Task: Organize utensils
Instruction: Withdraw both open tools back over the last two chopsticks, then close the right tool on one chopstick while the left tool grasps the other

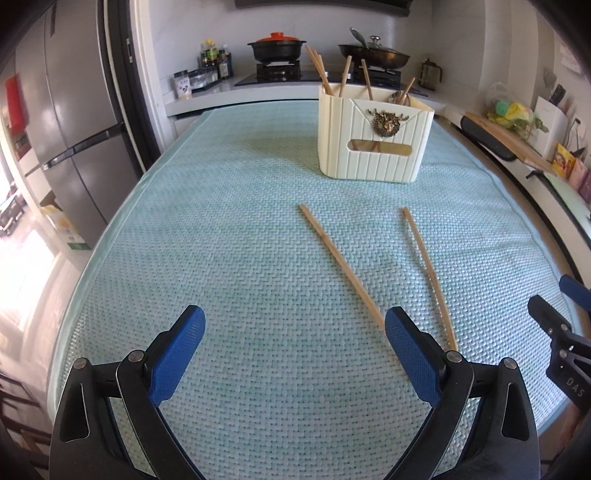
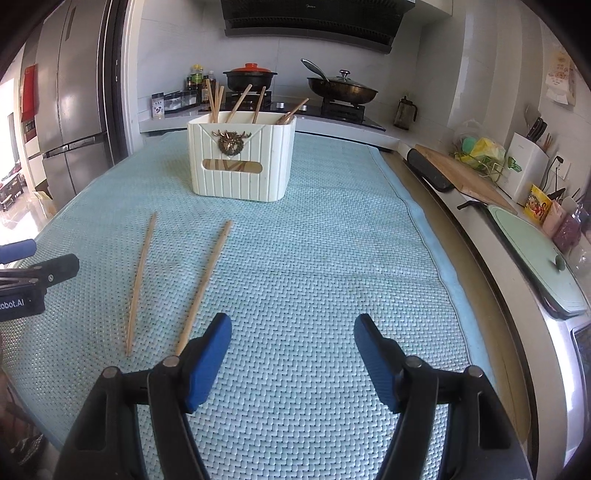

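Two wrist-camera views of a kitchen worktop (image 1: pixel 221 258) covered by a pale green woven mat (image 2: pixel 314 295). Only the right wrist view shows the dark range hood (image 2: pixel 314 18), a white knife block (image 2: pixel 526 162) and a pale green lid (image 2: pixel 539 266) along the right-hand counter; the left wrist view takes in more of the steel fridge (image 1: pixel 74 110) and the sunlit floor beside it.

A cream utensil holder (image 1: pixel 373 136) with a brass ornament on its front stands upright towards the far end of the mat, several chopsticks leaning inside it. Two loose chopsticks lie flat on the mat in front of it, apart from each other: the left chopstick (image 1: pixel 341 264) and the right chopstick (image 1: pixel 428 273). Behind, a stove carries a black pot with an orange lid (image 1: pixel 276 46) and a lidded frying pan (image 1: pixel 373 53).

The left tool (image 1: pixel 295 332) tilts down over the mat, its blue fingers (image 1: pixel 184 343) spread wide with nothing between them; the near end of the left chopstick lies just beside its right finger. The right tool (image 2: pixel 291 343) tilts down likewise, jaws wide and empty, the right chopstick ending by its left finger
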Action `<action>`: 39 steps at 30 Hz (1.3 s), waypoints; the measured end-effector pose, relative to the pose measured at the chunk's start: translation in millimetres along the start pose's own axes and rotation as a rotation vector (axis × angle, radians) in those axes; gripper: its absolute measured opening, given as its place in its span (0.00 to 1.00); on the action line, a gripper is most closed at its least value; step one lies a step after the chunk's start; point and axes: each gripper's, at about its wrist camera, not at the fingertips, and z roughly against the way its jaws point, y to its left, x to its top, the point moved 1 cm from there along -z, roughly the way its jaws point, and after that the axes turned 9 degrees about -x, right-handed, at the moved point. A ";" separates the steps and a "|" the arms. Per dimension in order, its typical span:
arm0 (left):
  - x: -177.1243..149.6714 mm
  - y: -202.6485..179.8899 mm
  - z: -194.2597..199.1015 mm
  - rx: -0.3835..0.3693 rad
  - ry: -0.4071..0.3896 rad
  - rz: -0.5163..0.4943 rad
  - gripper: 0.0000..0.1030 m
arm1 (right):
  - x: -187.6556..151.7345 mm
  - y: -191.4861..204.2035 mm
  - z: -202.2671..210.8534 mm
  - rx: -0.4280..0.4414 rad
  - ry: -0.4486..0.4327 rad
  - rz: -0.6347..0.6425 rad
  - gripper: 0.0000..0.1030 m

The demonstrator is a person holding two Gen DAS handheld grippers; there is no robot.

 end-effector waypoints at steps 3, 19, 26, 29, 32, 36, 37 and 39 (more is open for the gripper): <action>-2.8 2.2 -1.9 0.007 0.002 0.009 0.95 | 0.0 4.5 -1.4 -0.045 0.001 0.032 0.68; -10.1 8.2 -17.5 0.019 0.042 0.043 0.95 | -3.2 0.5 -13.2 -0.084 0.027 0.053 0.68; -10.8 19.9 -25.7 0.002 0.069 0.104 0.95 | -3.4 1.0 -19.8 -0.006 0.046 0.020 0.68; -6.9 24.4 -28.4 -0.024 0.071 0.140 0.95 | 0.7 2.1 -22.5 0.059 0.044 -0.004 0.68; -2.1 26.2 -30.3 -0.043 0.069 0.163 0.95 | 8.3 9.8 -26.9 0.117 0.044 -0.003 0.68; 0.1 25.0 -28.9 -0.043 0.060 0.163 0.95 | 19.5 24.8 -36.6 0.210 0.049 0.006 0.68; 0.0 25.5 -28.8 -0.039 0.060 0.164 0.95 | 22.5 29.8 -40.1 0.235 0.048 0.014 0.68; -0.8 28.0 -29.2 -0.037 0.063 0.170 0.95 | 27.3 40.0 -48.7 0.262 0.051 0.033 0.68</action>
